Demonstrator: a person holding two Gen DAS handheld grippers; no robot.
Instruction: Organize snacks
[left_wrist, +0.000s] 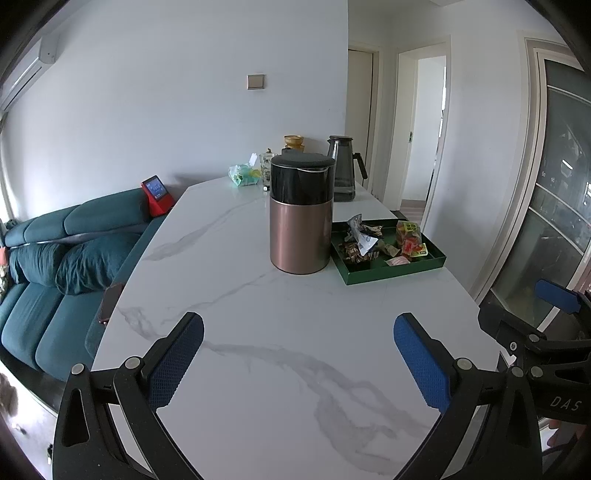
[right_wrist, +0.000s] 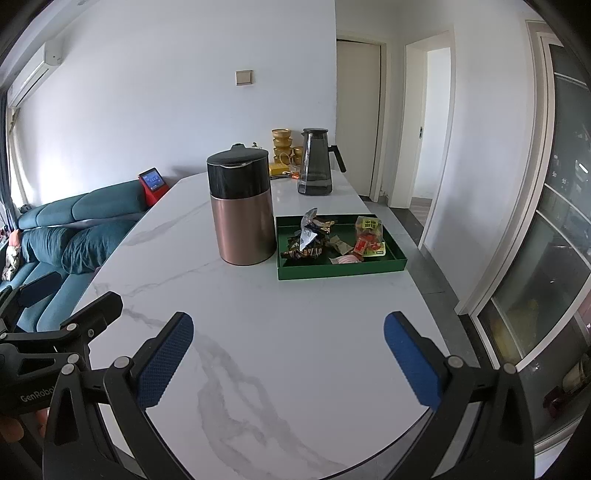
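Note:
A green tray (left_wrist: 391, 275) (right_wrist: 340, 271) sits on the white marble table and holds several snack packets: a silver wrapper (left_wrist: 360, 232) (right_wrist: 306, 230), brown packets (left_wrist: 356, 254) (right_wrist: 304, 253) and a red-yellow bag (left_wrist: 410, 238) (right_wrist: 369, 236). A copper canister with a black lid (left_wrist: 301, 214) (right_wrist: 242, 206) stands just left of the tray. My left gripper (left_wrist: 299, 354) is open and empty over the near table. My right gripper (right_wrist: 288, 350) is open and empty too, well short of the tray.
A dark glass kettle (left_wrist: 341, 170) (right_wrist: 316, 162) stands behind the tray. Gold bowls (right_wrist: 282, 146) and small items sit at the far edge. A teal sofa (left_wrist: 62, 251) lies left of the table; a phone (left_wrist: 110, 302) rests there. The right gripper shows in the left wrist view (left_wrist: 546, 332).

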